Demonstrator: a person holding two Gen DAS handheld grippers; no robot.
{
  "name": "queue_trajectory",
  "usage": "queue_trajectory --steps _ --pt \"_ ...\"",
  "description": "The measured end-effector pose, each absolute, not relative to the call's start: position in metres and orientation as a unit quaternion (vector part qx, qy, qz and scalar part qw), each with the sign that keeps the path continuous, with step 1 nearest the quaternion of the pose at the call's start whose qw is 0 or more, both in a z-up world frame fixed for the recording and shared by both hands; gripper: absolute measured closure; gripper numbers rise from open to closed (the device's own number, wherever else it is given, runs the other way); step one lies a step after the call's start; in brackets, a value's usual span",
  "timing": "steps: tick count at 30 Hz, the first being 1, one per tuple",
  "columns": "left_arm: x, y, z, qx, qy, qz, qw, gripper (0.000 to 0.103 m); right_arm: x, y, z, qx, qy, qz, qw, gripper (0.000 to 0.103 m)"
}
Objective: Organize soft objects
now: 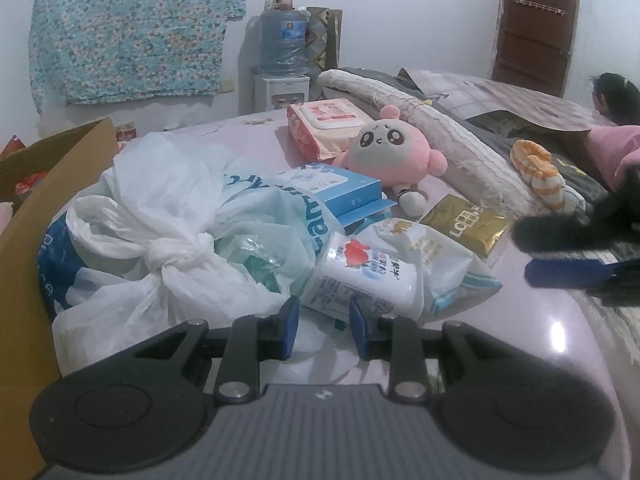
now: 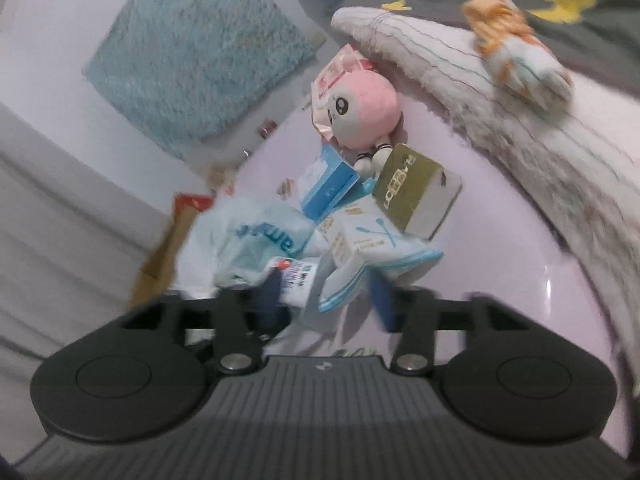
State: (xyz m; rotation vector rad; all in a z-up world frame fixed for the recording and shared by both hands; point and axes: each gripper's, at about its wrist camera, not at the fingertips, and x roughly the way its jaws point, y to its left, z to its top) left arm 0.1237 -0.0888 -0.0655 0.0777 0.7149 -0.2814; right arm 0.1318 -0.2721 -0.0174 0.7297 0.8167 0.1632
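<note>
Nearest your left gripper (image 1: 324, 326) lies a white tissue pack (image 1: 362, 280) with a red mark, just beyond the blue fingertips at twelve o'clock; your fingers stand close together with a narrow gap, and whether they pinch the crumpled white plastic under them you cannot tell from here; a knotted plastic bag (image 1: 168, 248) sits at ten o'clock, touching the tissue pack, with a cardboard box (image 1: 48, 184) at nine o'clock beside it; a blue box (image 1: 344, 188) rests behind the bag, and a pink plush doll (image 1: 394, 146) lies at one o'clock against a white fuzzy blanket (image 1: 452, 132); a gold packet (image 1: 468, 220) lies flat near the doll's feet. Your right gripper (image 2: 326, 300) is blurred, its fingers partly apart, with a white-and-blue soft pack (image 2: 372, 258) between them; whether the pads press it you cannot tell; all of it sits on a pale pink surface (image 2: 500, 240).
</note>
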Motion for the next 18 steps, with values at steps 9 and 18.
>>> queue_trajectory --steps 9,18 --pt "0.126 -0.086 -0.069 0.037 0.353 -0.133 0.926 0.073 0.177 -0.258 -0.043 0.243 0.443 0.073 0.86 0.029" --pt "0.128 -0.083 -0.073 0.033 0.355 -0.133 0.925 0.073 0.197 -0.254 -0.049 0.21 0.479 0.113 0.845 0.031"
